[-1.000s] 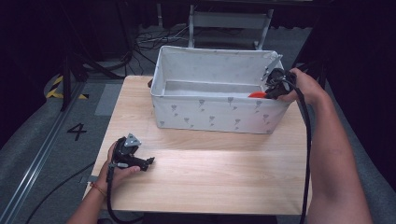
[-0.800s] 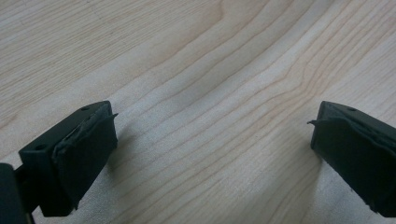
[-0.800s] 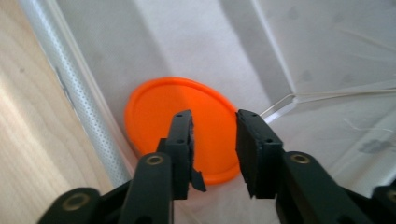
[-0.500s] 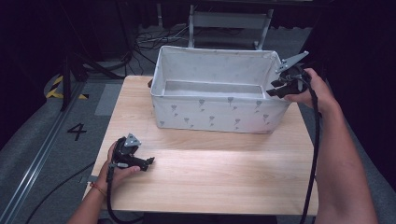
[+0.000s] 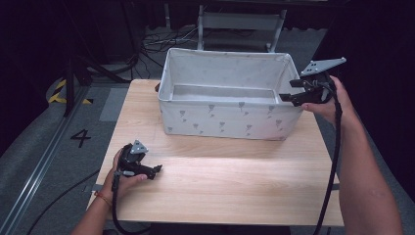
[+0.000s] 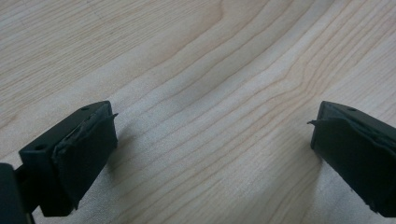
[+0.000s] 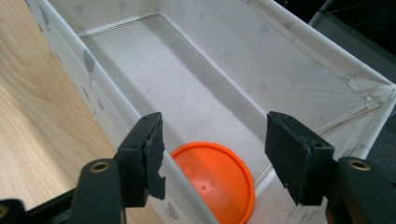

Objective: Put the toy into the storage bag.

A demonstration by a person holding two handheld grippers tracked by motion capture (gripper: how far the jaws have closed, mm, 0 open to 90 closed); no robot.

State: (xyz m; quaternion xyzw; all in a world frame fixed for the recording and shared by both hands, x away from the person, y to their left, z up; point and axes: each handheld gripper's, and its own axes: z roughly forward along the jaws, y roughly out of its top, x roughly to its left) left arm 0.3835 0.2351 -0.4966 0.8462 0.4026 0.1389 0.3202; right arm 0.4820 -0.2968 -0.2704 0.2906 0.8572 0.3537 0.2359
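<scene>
Rising off the bin (image 5: 230,120), the right gripper (image 7: 212,158) has been opening its jaws, now wide and holding nothing. An orange disc (image 7: 215,179), round and flat, is lying inside the bin's corner. The left gripper (image 6: 210,154) is gaping wide over the table (image 5: 220,181).

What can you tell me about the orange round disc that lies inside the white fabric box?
The orange round plastic-looking disc is flat, smooth and glossy, with a thin raised rim and a tiny mark near its middle. It lies flat on the floor of the white fabric box with grey prints, at the end near the right tongs, beside the long near wall. The tongs hang above it, jaws apart and just opened further, nothing between them. Part of the disc is hidden behind the box wall.
</scene>
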